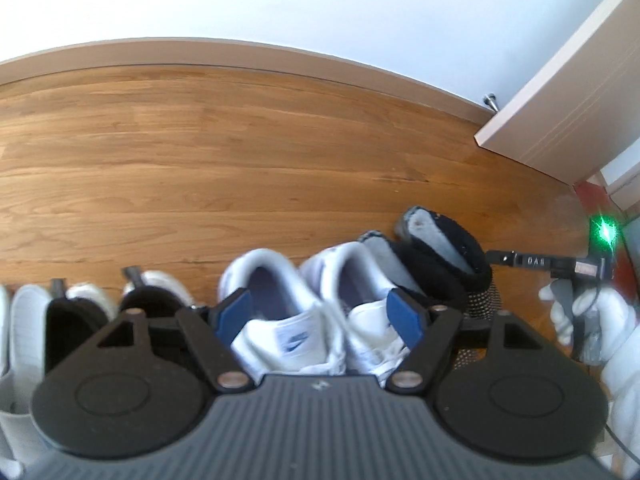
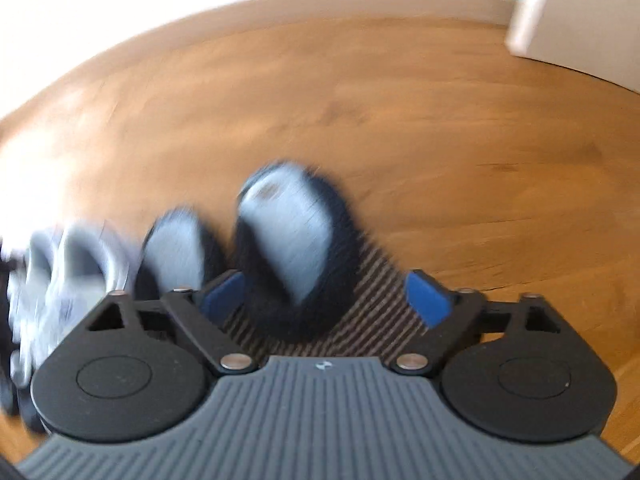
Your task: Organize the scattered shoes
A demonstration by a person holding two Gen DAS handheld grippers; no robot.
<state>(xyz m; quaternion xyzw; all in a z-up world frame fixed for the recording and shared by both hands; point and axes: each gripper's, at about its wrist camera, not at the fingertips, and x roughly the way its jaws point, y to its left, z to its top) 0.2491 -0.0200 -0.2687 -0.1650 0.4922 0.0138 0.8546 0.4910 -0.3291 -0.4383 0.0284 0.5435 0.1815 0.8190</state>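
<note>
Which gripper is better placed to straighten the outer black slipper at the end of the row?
Right, probably. The right gripper is open, with the outer black slipper between its fingers. The left gripper is open over the white sneakers, further along the row.

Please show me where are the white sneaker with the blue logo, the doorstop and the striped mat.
white sneaker (image 1: 294, 338): left wrist view, on its tongue.
doorstop (image 1: 491, 103): left wrist view, on its metal stem.
striped mat (image 2: 380, 304): right wrist view, on a bare part.
</note>
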